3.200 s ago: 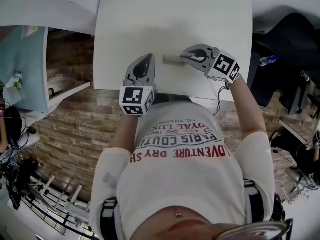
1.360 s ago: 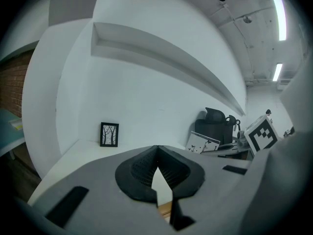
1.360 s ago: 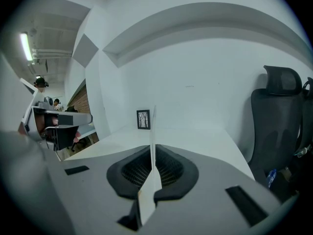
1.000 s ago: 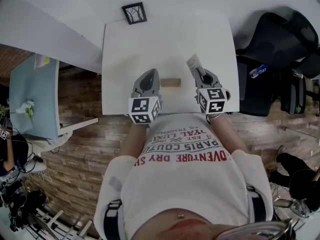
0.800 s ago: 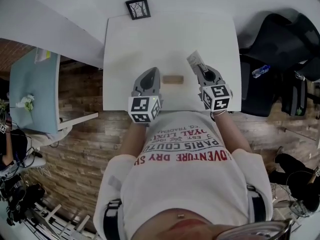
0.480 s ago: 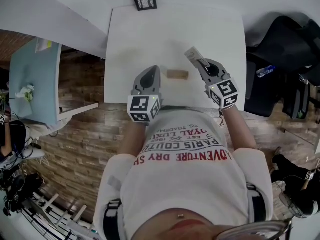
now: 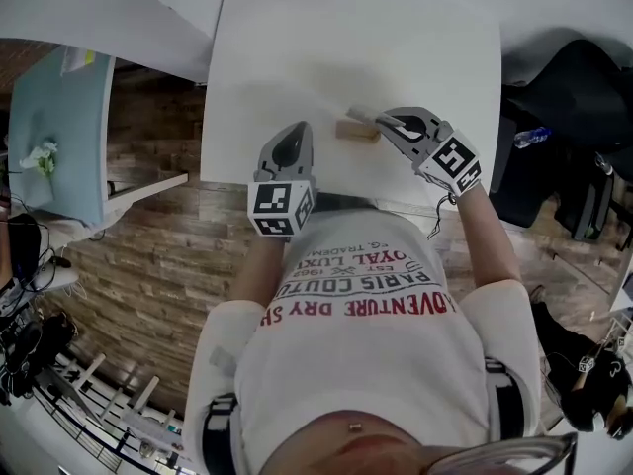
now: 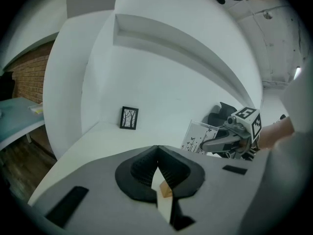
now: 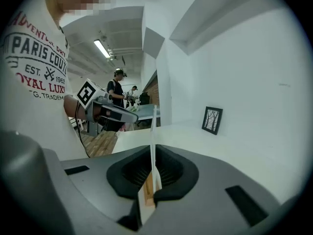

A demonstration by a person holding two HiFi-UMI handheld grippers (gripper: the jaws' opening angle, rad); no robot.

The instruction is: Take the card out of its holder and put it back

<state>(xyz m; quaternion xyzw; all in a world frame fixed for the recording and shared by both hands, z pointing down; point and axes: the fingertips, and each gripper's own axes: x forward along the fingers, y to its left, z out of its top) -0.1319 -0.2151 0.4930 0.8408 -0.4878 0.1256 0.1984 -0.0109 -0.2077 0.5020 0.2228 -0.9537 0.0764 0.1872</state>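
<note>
Right gripper (image 7: 384,121) clamped on card (image 8: 199,136), tips at 2 o'clock of wooden holder (image 7: 357,131). Left gripper (image 7: 296,133) closed on nothing, at its 8 o'clock, apart.

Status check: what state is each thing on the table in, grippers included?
Right gripper: shut on card.
Left gripper: shut, empty.
Card: held on edge, right by holder; can't tell whether it's in the slot.
Holder: resting on table, ungripped.
Frame: standing upright at table's far edge.
</note>
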